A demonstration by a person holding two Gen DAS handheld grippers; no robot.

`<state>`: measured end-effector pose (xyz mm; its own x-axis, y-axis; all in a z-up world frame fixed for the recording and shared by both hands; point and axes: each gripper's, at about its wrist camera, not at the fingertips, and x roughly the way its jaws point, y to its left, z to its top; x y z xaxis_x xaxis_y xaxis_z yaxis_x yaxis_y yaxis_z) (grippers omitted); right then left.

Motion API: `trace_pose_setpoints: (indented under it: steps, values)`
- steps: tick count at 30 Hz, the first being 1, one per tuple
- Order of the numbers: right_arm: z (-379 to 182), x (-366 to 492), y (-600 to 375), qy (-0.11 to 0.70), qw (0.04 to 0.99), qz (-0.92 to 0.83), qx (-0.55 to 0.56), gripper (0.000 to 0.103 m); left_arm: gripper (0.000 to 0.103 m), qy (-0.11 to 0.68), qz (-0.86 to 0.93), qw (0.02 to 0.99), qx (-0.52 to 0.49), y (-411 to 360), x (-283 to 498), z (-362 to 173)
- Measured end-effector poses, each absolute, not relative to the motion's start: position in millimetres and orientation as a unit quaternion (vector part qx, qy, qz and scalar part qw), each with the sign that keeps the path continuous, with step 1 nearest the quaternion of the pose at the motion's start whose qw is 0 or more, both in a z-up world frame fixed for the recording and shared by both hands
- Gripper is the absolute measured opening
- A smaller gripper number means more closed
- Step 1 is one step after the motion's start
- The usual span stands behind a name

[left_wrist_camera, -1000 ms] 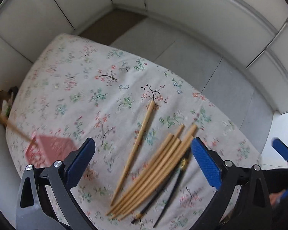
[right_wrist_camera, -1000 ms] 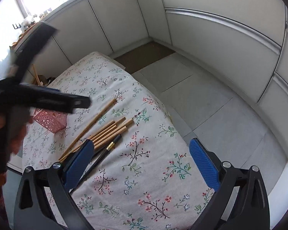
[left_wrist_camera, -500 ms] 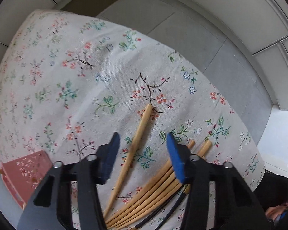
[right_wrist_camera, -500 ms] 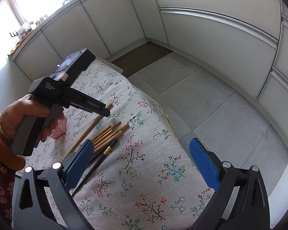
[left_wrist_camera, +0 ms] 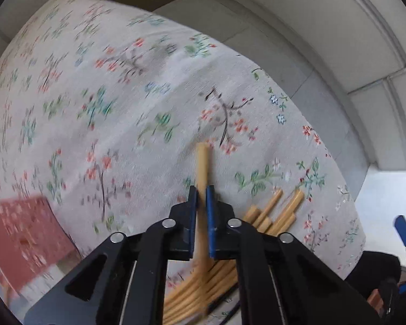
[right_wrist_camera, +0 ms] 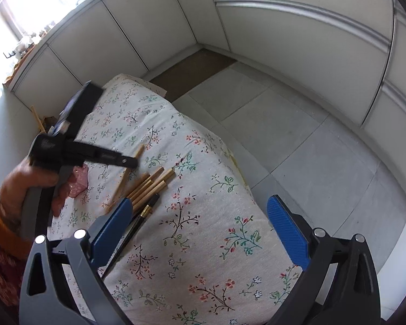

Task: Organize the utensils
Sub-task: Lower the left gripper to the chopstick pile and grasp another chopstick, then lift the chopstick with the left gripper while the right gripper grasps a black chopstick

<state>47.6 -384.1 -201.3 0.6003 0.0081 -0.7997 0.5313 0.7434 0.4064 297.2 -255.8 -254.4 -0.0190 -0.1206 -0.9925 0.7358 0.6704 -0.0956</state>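
My left gripper [left_wrist_camera: 200, 193] is shut on a single wooden chopstick [left_wrist_camera: 202, 162], gripping it near its far end; the stick's tip points away over the floral tablecloth [left_wrist_camera: 108, 108]. The same chopstick [right_wrist_camera: 127, 174] shows in the right wrist view under the left gripper [right_wrist_camera: 131, 162]. A bundle of wooden chopsticks [left_wrist_camera: 273, 216] lies just right of it, also in the right wrist view [right_wrist_camera: 151, 184]. Two black chopsticks [right_wrist_camera: 143, 216] lie beside the bundle. My right gripper [right_wrist_camera: 200, 227] is open and empty, above the cloth near the table's front.
A pink perforated holder [left_wrist_camera: 21, 233] stands at the left of the table, partly hidden behind the hand in the right wrist view [right_wrist_camera: 78, 181]. The table edge drops to a grey tiled floor [right_wrist_camera: 297, 140] on the right. White cabinets line the walls.
My left gripper has come down over the lone chopstick and closed on it. The right gripper has stayed open and almost still.
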Motion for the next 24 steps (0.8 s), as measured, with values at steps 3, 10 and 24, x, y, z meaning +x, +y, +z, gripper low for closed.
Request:
trace_pose_setpoints:
  steps: [3, 10, 24]
  values:
    - [-207, 60, -386, 0.432, 0.823, -0.149, 0.337, 0.097, 0.006, 0.611, -0.336, 0.684, 0.212, -224, 283, -235]
    - [-226, 103, -373, 0.487, 0.770, -0.133, 0.391, 0.094, 0.006, 0.525, -0.372, 0.755, 0.127, -135, 231, -147]
    - [-253, 163, -319, 0.613, 0.706, -0.162, 0.314, 0.032, 0.006, 0.358, -0.406, 0.840, 0.039, -69, 163, -29]
